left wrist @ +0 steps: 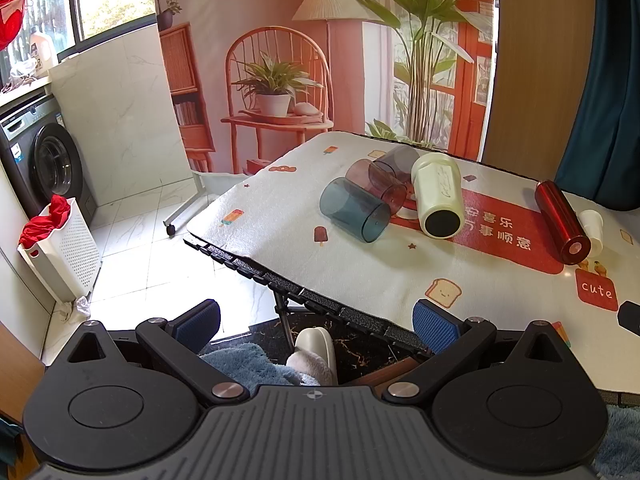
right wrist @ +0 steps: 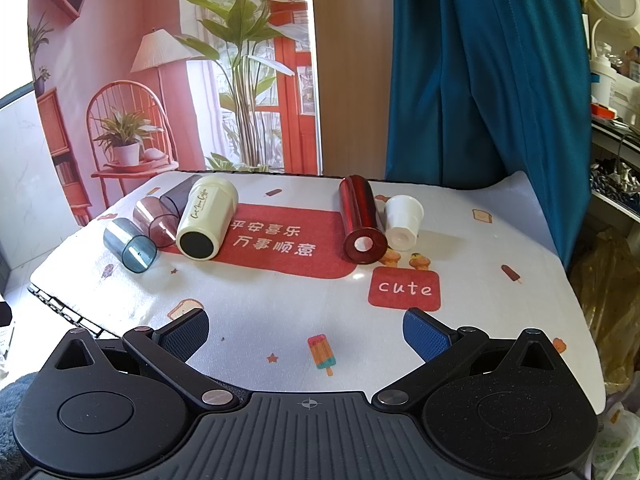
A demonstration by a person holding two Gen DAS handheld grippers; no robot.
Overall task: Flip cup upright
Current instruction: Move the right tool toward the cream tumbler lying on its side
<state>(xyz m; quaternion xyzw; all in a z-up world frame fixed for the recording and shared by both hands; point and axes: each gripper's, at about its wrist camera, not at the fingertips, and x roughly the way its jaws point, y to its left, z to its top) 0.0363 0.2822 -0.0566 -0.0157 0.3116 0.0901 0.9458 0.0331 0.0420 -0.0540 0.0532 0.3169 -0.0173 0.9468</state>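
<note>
Clearly nothing is gripped yet: both the left gripper (left wrist: 316, 322) and the right gripper (right wrist: 307, 330) hover at the near edge of the tabletop (right wrist: 248, 320) with fingers spread wide apart and empty. All the cups lie on their sides farther in. A teal cup (right wrist: 129, 249), a pink cup (right wrist: 154, 220), a dark cup (right wrist: 180, 197) and a cream cup (right wrist: 206, 218) cluster far left; a red cup (right wrist: 360, 220) and a small white cup (right wrist: 403, 220) touch at far centre. Each long axis runs roughly near-to-far, bases toward the grippers. The right gripper looks nearer the red pair.
</note>
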